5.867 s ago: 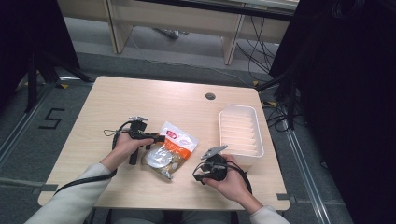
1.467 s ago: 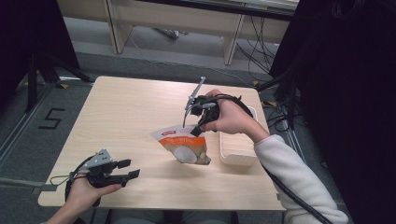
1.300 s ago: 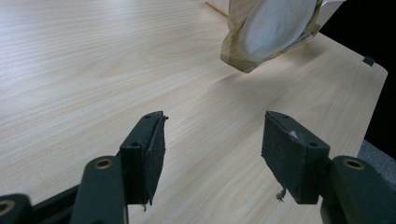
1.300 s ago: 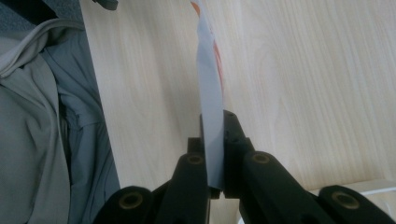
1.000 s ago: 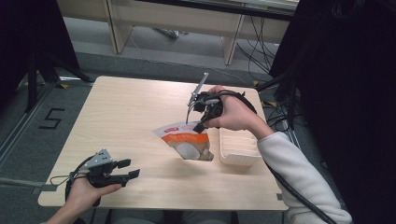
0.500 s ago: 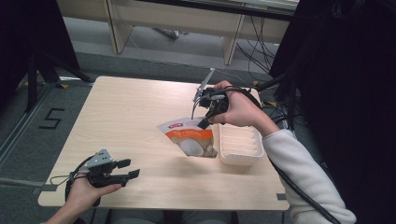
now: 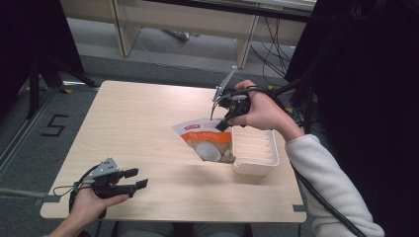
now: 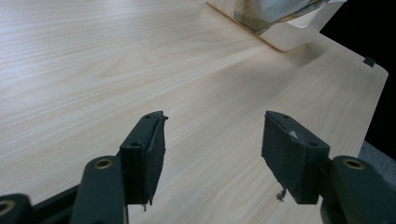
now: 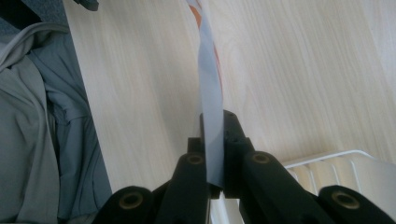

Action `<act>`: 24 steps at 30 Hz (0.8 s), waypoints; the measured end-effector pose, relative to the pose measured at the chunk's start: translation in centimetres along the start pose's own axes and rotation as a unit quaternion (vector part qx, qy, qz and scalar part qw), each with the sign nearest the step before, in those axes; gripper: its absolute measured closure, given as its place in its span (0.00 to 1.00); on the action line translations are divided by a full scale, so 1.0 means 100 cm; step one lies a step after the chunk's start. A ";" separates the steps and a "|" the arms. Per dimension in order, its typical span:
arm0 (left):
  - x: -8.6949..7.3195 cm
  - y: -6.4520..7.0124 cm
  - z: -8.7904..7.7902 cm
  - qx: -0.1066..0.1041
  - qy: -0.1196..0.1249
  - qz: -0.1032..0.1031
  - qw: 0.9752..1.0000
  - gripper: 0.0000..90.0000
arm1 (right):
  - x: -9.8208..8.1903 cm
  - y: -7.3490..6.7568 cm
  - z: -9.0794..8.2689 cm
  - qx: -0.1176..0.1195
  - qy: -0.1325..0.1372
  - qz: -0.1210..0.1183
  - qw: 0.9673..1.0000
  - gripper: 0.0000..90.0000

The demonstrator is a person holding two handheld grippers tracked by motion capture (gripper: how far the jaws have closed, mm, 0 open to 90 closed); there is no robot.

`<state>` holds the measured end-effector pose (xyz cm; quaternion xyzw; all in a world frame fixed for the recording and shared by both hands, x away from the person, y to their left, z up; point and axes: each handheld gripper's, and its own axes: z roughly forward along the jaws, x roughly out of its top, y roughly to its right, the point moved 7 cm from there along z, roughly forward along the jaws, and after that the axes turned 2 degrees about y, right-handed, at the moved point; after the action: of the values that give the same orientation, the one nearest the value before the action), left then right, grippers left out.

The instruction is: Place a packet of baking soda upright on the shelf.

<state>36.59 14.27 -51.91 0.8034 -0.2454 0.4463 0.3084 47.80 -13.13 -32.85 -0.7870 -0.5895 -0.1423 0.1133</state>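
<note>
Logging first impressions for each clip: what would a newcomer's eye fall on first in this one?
Most striking is the orange-and-white snack pouch hanging in mid-air over the middle of the wooden table, pinched at its top edge by the right tongs, with its lower corner at the white ribbed tray on the table's right side. Next, the left tongs rest apart at the near left corner, jaws open with nothing between them.

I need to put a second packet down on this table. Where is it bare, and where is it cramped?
The table is bare across its far left half and in the middle, between the left gripper and the pouch. It is crowded at the right, where the right gripper holds the pouch beside the white tray.
</note>
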 end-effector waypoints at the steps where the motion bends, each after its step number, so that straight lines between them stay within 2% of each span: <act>1: 0.000 0.000 0.000 0.001 0.000 0.001 1.000 0.43 | -0.001 -0.001 -0.001 0.001 0.000 0.008 1.000 1.00; 6: 0.000 -0.001 0.000 0.002 -0.001 0.000 1.000 0.43 | -0.005 0.003 -0.004 -0.003 -0.001 0.010 1.000 1.00; 7: 0.000 -0.001 0.000 0.001 -0.001 0.000 1.000 0.43 | -0.008 0.002 -0.007 -0.005 -0.006 0.026 1.000 1.00; 8: 0.000 -0.001 0.000 0.001 -0.001 0.000 1.000 0.43 | -0.008 0.004 -0.008 -0.006 -0.004 0.012 1.000 1.00; 11: 0.000 -0.001 0.000 0.001 0.000 -0.002 1.000 0.43 | -0.011 0.006 -0.011 -0.009 -0.004 0.020 1.000 1.00; 22: 0.001 -0.001 0.000 -0.002 0.002 0.003 1.000 0.43 | -0.018 0.012 -0.018 -0.012 -0.002 0.022 1.000 1.00; 24: 0.000 -0.001 0.001 -0.002 0.003 -0.004 1.000 0.43 | -0.019 0.012 -0.019 -0.015 -0.004 0.025 1.000 1.00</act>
<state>36.70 14.28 -51.93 0.8021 -0.2423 0.4472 0.3130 48.31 -15.84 -31.77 -0.8037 -0.5678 -0.1451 0.1025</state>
